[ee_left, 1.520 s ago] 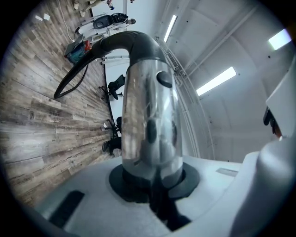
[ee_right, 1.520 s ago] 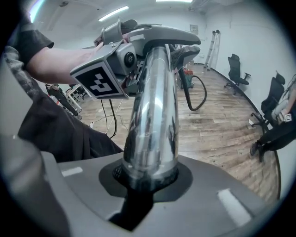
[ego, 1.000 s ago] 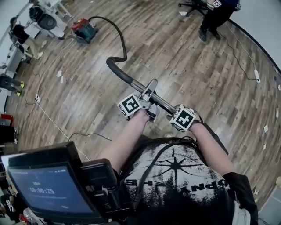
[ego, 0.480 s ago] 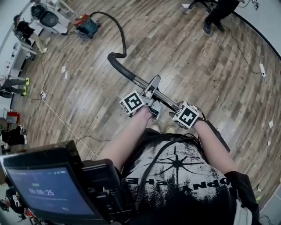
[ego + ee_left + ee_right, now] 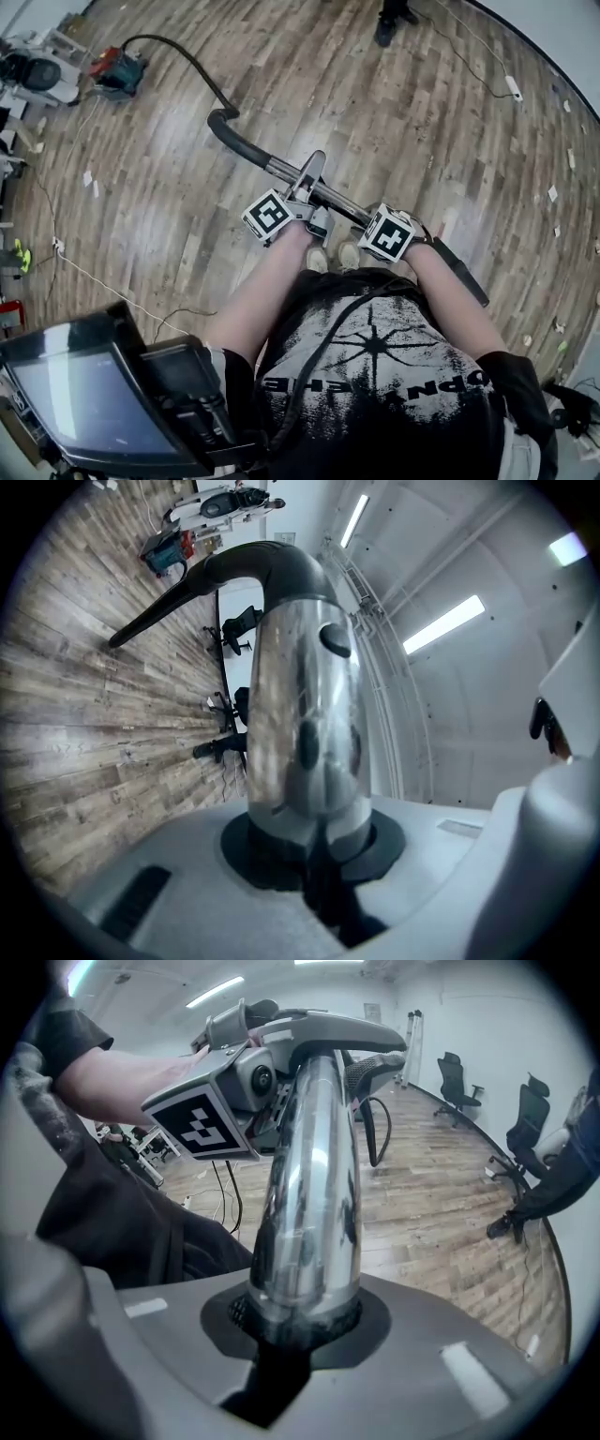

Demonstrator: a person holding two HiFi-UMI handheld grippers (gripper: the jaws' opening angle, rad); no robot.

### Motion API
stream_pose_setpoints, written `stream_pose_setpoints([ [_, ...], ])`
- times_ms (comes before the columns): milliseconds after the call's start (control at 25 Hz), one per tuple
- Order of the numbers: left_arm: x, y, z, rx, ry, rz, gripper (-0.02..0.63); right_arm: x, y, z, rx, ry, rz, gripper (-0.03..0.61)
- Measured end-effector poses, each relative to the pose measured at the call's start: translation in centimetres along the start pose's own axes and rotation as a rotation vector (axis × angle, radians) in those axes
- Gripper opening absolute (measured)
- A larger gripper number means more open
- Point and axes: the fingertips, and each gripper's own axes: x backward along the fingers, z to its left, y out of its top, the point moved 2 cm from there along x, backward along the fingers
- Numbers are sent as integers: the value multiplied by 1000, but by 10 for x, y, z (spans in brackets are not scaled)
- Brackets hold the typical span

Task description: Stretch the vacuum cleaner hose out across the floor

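Observation:
The vacuum cleaner [image 5: 117, 73] stands on the wooden floor at the upper left of the head view. Its black hose [image 5: 183, 54] runs from it to a curved black handle [image 5: 225, 127], which joins a chrome wand [image 5: 283, 172]. My left gripper [image 5: 309, 192] is shut on the wand just past the handle, the chrome tube [image 5: 305, 733] clamped between its jaws. My right gripper [image 5: 373, 223] is shut on the same wand [image 5: 309, 1194] farther down. The wand's black lower end [image 5: 459, 272] sticks out to the right. The left gripper's marker cube [image 5: 206, 1119] shows in the right gripper view.
Another person's feet [image 5: 389, 19] are at the top edge. Thin cables [image 5: 94, 277] and a power strip [image 5: 514, 87] lie on the floor. Desks and gear [image 5: 28, 70] line the left wall, and office chairs [image 5: 459, 1077] stand at the far side. A screen [image 5: 84, 403] hangs at my chest.
The cleaner now sits farther toward the upper left, and the hose between it and the handle lies straighter. Both grippers keep their hold on the wand.

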Motion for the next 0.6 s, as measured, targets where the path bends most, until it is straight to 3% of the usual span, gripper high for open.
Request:
stream_pose_setpoints([
  [160,7,-19,27,-5,24,66,46,-10,-24,13,-76,-7,52,78],
  [320,8,-46,32,107,20,103,46,-14,-44,26,-141,-2,67,78],
  [600,-9,-67,16,128,-2,106,46,1,-60,19,-140,-7,41,78],
])
